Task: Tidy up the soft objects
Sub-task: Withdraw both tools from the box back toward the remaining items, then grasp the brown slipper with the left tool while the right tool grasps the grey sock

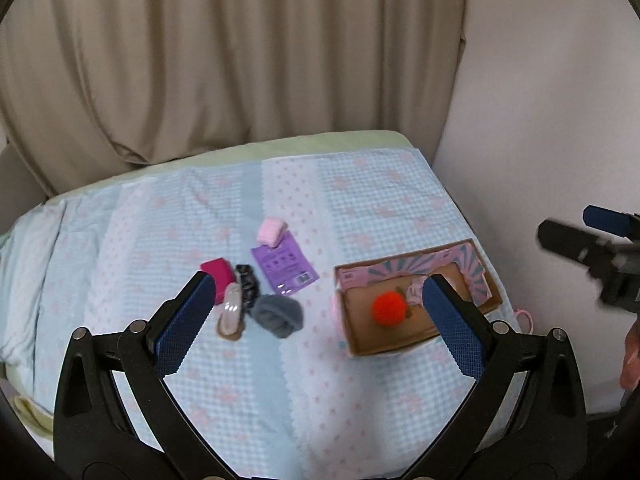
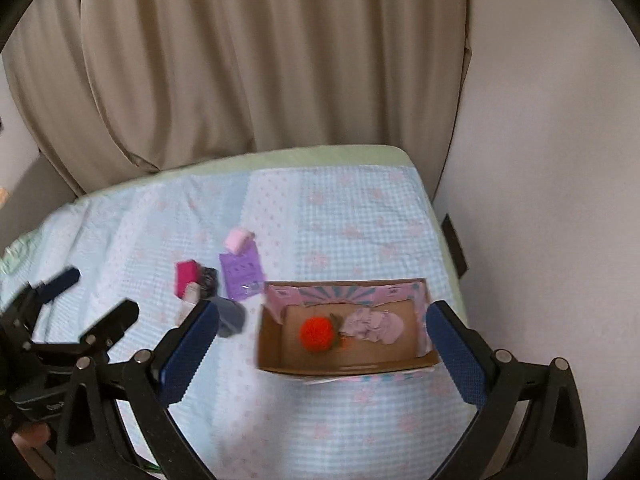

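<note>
An open cardboard box (image 1: 386, 342) (image 2: 276, 336) lies on the bed and holds an orange-red knitted ball (image 1: 387, 308) (image 2: 317, 333) and a pale pink soft item (image 2: 374, 326). Left of the box lie a grey knotted cloth (image 1: 279, 315) (image 2: 232, 318), a pink rolled cloth (image 1: 272, 232) (image 2: 239, 239), a magenta block (image 1: 218, 274) (image 2: 186, 276), a black scrunchie (image 1: 248, 282) and a beige hair clip (image 1: 231, 316). My left gripper (image 1: 316, 304) is open and empty above the bed. My right gripper (image 2: 322, 334) is open and empty above the box.
A purple packet (image 1: 285, 266) (image 2: 241, 274) lies under the pink roll. The bed has a light blue checked blanket (image 1: 360, 208). A beige curtain (image 1: 240, 60) hangs behind and a white wall (image 1: 540, 100) is close on the right.
</note>
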`<control>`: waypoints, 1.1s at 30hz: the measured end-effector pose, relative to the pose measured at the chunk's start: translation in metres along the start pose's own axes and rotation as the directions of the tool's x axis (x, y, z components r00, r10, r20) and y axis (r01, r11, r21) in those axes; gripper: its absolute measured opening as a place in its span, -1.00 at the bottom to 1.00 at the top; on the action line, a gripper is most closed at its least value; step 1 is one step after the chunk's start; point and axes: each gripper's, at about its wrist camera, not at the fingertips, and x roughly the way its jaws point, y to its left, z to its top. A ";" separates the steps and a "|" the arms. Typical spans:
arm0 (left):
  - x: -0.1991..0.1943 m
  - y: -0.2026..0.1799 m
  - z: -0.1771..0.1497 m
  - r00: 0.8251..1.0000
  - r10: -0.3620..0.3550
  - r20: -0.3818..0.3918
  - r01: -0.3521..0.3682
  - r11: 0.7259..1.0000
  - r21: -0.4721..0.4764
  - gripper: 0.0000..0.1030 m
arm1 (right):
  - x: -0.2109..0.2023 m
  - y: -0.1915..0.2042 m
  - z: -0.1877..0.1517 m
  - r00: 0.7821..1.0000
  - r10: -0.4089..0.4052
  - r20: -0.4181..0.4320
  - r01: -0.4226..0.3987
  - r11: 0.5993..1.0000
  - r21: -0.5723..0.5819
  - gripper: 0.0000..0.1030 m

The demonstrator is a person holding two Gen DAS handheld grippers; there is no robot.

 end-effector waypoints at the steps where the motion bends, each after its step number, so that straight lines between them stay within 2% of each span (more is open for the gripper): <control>1: -0.006 0.008 -0.003 1.000 0.001 0.005 -0.001 1.000 -0.003 0.99 | -0.005 0.003 -0.002 1.000 0.016 0.008 -0.016 1.000 0.022 1.00; 11: -0.073 0.104 -0.023 0.994 0.052 0.094 -0.043 0.995 -0.088 0.99 | -0.043 0.076 -0.022 0.991 0.000 0.136 0.005 0.999 -0.034 1.00; 18: -0.079 0.158 -0.031 0.993 0.069 0.099 -0.058 0.992 -0.113 0.99 | -0.036 0.116 -0.028 0.988 0.019 0.154 -0.009 0.998 -0.066 1.00; 27: -0.040 0.205 -0.044 0.998 0.034 0.055 -0.028 0.995 -0.094 0.99 | 0.006 0.155 -0.034 0.990 0.031 0.136 -0.029 0.999 -0.020 1.00; 33: 0.027 0.227 -0.063 0.999 -0.039 0.017 0.039 0.999 -0.034 0.99 | 0.054 0.174 -0.048 0.992 0.031 0.119 -0.041 0.996 0.083 1.00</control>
